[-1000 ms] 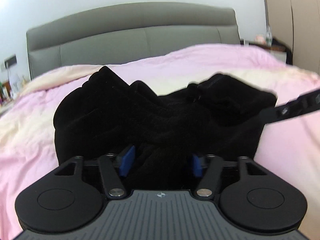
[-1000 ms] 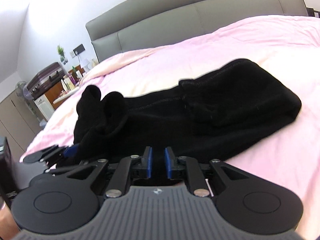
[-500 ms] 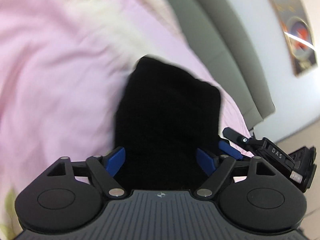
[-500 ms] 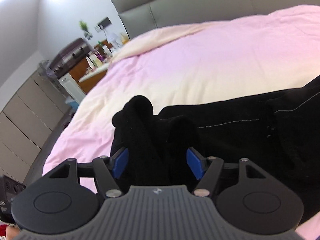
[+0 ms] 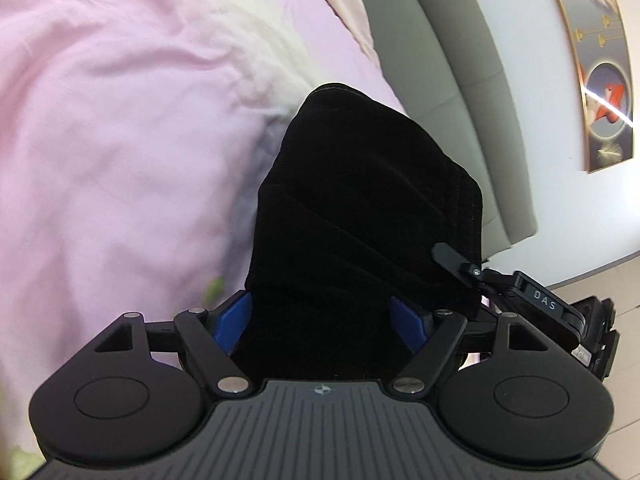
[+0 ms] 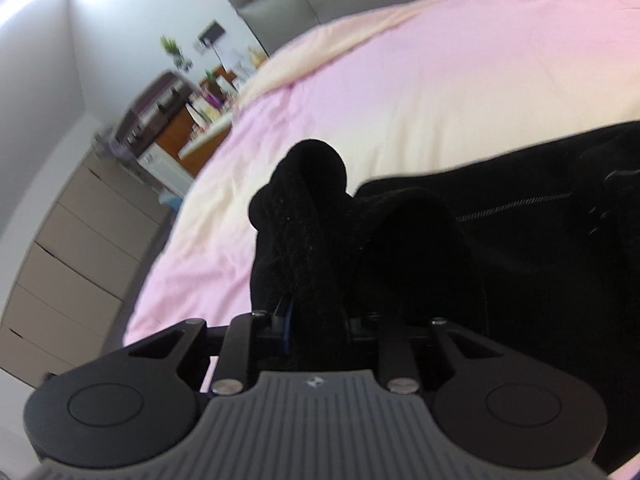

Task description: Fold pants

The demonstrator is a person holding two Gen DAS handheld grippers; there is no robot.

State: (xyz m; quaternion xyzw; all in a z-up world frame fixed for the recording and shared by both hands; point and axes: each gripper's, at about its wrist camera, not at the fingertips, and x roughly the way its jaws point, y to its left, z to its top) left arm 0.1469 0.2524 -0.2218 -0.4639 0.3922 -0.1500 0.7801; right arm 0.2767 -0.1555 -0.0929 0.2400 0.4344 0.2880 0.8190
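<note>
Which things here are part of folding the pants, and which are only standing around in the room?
Part of the job:
- black pants
- right gripper, jaws just closed on a bunch of the pants
- left gripper, jaws wide, pants between them
- pink bedcover, the work surface

Only around:
- grey headboard
- wall picture
- drawers
- potted plant
</note>
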